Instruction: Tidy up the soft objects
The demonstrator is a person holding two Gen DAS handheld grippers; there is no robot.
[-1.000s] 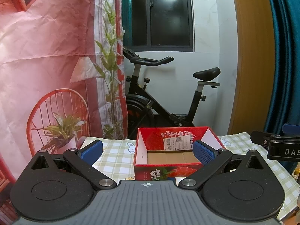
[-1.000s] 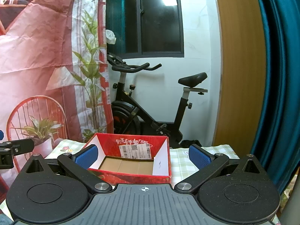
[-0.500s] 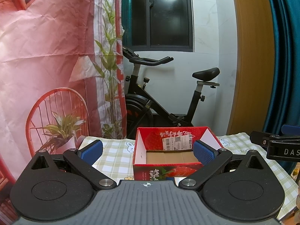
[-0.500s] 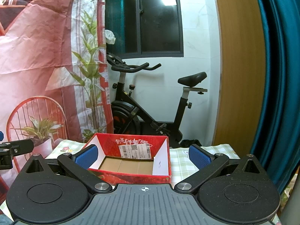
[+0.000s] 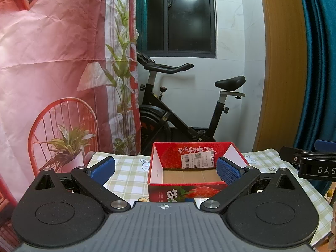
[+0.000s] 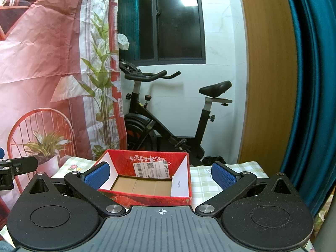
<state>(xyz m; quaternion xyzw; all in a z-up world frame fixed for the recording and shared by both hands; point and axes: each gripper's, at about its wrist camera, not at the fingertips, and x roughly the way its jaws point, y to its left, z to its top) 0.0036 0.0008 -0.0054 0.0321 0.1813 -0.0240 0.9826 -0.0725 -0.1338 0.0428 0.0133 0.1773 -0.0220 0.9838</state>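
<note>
no soft objects are showing in either of my views, so i cannot tell where they are lying or how they look. what is sitting in front of me is a red cardboard box [image 5: 190, 175] printed with strawberries and chinese lettering, resting on the tabletop [image 5: 130, 174] under a green-and-white checked cloth with little rabbits on it. the box is standing open-topped; its inner side walls are showing white, its floor is showing bare brown cardboard, and a white barcode label [image 5: 197, 160] is sticking to the inside of its far wall. nothing is lying inside it.

i am holding my left gripper [image 5: 166, 167] spread wide, its blue pads gripping nothing, with the right pad overlapping the box's right wall in this view. i am holding my right gripper [image 6: 160, 173] spread just as wide and gripping nothing, the box sitting between its pads [image 6: 222, 176] from this angle. each gripper is poking into the edge of the other's view.

behind the tabletop a black exercise bike [image 6: 166, 113] is standing against the white wall, a pink printed backdrop [image 5: 52, 63] is hanging on the left, and a teal curtain [image 6: 310, 84] is hanging on the right.
</note>
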